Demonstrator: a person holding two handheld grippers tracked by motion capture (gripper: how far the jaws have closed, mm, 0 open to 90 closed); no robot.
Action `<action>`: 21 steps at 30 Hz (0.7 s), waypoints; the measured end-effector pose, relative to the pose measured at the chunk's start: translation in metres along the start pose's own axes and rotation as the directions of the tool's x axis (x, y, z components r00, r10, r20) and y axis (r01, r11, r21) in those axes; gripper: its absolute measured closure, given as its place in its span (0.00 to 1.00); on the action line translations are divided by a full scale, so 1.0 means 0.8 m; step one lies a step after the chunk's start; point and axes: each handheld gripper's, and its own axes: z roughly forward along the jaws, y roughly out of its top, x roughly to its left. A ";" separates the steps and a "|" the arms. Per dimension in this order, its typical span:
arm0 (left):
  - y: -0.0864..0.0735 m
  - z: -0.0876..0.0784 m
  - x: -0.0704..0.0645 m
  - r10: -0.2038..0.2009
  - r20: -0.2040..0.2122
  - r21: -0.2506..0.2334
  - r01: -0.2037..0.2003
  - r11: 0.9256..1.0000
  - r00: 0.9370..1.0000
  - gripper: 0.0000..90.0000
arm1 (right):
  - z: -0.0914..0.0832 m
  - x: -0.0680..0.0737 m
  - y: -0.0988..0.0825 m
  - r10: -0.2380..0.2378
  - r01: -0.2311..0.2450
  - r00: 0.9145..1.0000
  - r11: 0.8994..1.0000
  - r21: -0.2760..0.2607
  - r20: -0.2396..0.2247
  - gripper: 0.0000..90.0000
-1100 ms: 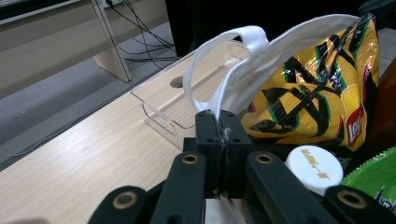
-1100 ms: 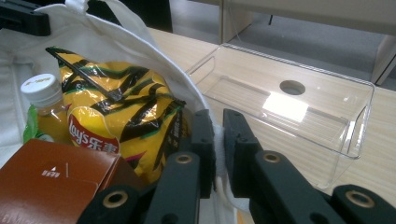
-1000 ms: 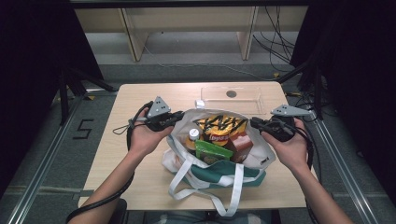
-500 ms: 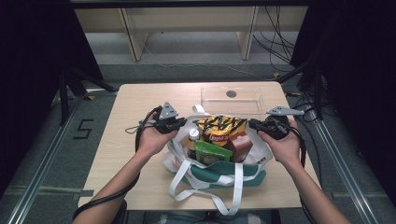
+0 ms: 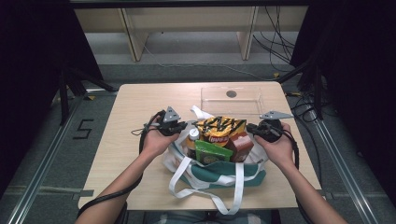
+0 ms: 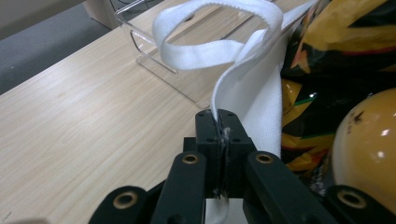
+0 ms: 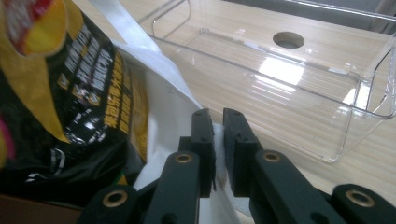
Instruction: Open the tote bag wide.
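The bag (image 5: pixel 219 172), white cloth with a green base, sat near the front of the worktop (image 5: pixel 135 102), packed with a chip packet (image 5: pixel 220 128), a green packet (image 5: pixel 211 151), a red packet (image 5: pixel 243 142) and a capped bottle (image 5: pixel 192 135). The left tongs (image 6: pixel 220 123) were pressed together on the bag's white rim fabric at its left side. The right tongs (image 7: pixel 217 123) pinched the rim at the opposite side, with a narrow gap between the jaws packed with cloth.

Risks from this position:
- Thin fabric was likely to slip from the right tongs, whose bite looked shallow; that side would then sag.
- Uneven pull between the two sides could tip the bag and spill the chip packet.
- The loose handle (image 6: pixel 219 28) could snag the clear tray (image 5: pixel 231 98) just behind the bag.
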 end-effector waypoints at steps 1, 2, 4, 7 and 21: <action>-0.002 0.003 -0.002 -0.016 -0.004 -0.011 0.016 1.000 1.000 0.97 | 0.003 0.000 -0.002 -0.005 0.005 1.000 1.000 0.003 0.012 0.93; -0.003 0.004 -0.001 -0.012 -0.007 -0.007 0.012 1.000 1.000 0.97 | 0.005 0.000 -0.003 -0.014 0.014 1.000 1.000 0.006 0.013 0.93; -0.005 0.005 0.000 0.005 -0.006 0.020 -0.004 1.000 1.000 0.97 | 0.007 -0.001 -0.004 -0.009 0.008 1.000 1.000 0.023 0.010 0.93; -0.009 0.011 -0.001 -0.012 -0.006 0.015 0.012 1.000 1.000 0.97 | 0.010 0.002 -0.007 0.013 -0.013 1.000 0.999 0.040 0.014 0.93; -0.017 0.020 -0.002 0.011 -0.028 0.029 -0.011 1.000 1.000 0.97 | 0.023 -0.002 -0.016 0.017 -0.018 1.000 0.998 0.067 0.009 0.94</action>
